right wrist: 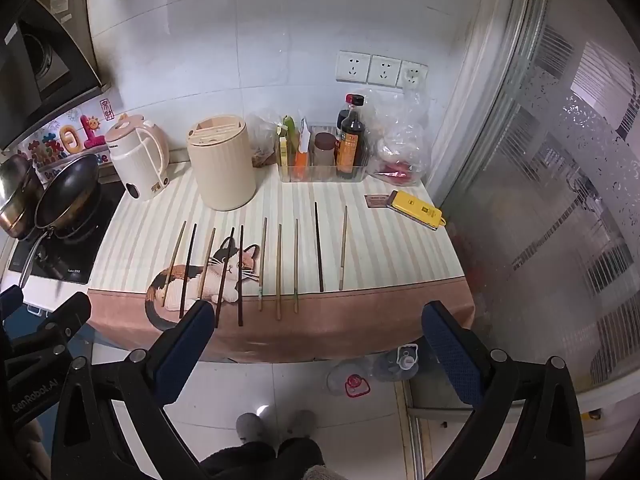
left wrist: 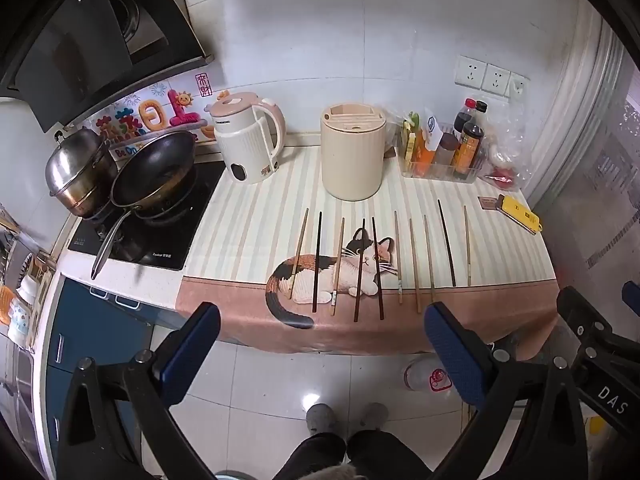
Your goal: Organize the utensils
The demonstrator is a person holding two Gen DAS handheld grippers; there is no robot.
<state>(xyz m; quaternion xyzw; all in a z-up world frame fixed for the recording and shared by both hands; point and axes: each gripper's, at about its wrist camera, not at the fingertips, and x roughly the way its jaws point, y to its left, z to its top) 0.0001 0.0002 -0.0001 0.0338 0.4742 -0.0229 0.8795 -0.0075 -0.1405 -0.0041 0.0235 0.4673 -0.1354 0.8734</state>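
Several chopsticks [left wrist: 376,264] lie side by side on the striped cat-print mat [left wrist: 256,216], some light bamboo, some dark brown; they also show in the right wrist view [right wrist: 260,264]. A cream cylindrical utensil holder [left wrist: 352,152] with slots on top stands upright behind them, also in the right wrist view [right wrist: 222,162]. My left gripper [left wrist: 320,344] is open and empty, held off the counter's front edge over the floor. My right gripper [right wrist: 318,340] is open and empty too, in front of the counter edge and right of the left gripper.
A cream kettle [left wrist: 250,140] stands left of the holder. A wok [left wrist: 154,172] and steel pot [left wrist: 78,168] sit on the stove at left. A clear bin of sauce bottles [left wrist: 448,148] and a yellow device [left wrist: 520,212] are at right. A glass partition [right wrist: 560,200] bounds the right side.
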